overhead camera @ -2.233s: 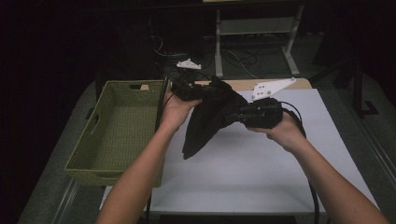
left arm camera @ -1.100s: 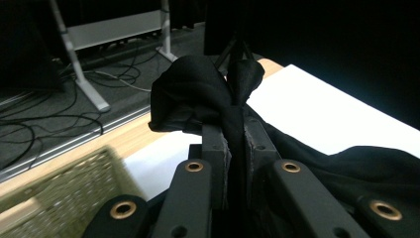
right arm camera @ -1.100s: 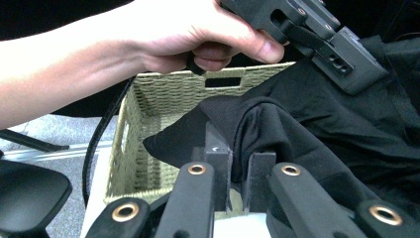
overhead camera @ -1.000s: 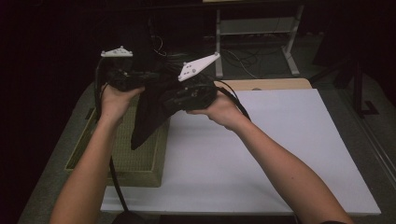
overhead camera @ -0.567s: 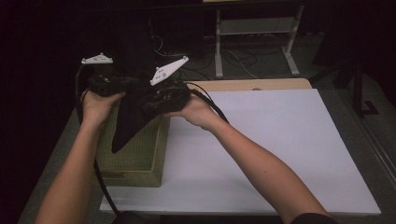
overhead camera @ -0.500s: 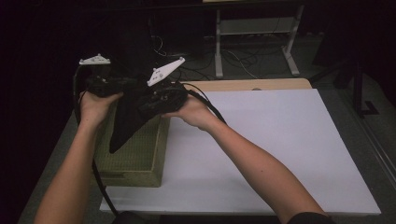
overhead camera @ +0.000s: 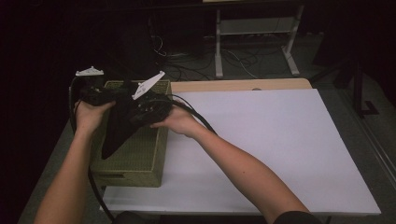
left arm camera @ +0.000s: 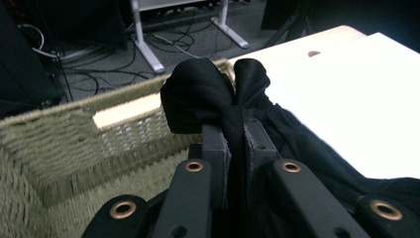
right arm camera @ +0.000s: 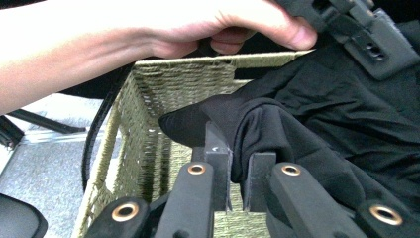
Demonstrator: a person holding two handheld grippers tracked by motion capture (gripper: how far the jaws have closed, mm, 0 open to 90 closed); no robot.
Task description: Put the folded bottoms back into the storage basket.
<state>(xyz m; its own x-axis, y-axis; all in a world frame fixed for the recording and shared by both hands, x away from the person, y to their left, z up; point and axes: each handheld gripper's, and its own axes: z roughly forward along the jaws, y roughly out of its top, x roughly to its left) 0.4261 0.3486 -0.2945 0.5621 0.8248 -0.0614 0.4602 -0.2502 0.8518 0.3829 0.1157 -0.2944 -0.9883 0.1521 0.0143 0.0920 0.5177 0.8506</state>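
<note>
- Left gripper (overhead camera: 100, 95): jaws clamped on a fold of the black cloth (overhead camera: 119, 128); the left gripper view (left arm camera: 236, 144) shows the fold bunched above the pads.
- Woven basket (overhead camera: 140, 161): cloth hangs over its inside; basket floor hidden in the high view.
- Right gripper (overhead camera: 149, 109): closed on the cloth's other fold, seen in the right gripper view (right arm camera: 237, 163).
- Grippers close together, cloth slung between and below.

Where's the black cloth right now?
In the high view the cloth hangs at left over the basket, clamped between the left gripper and right gripper.
</note>
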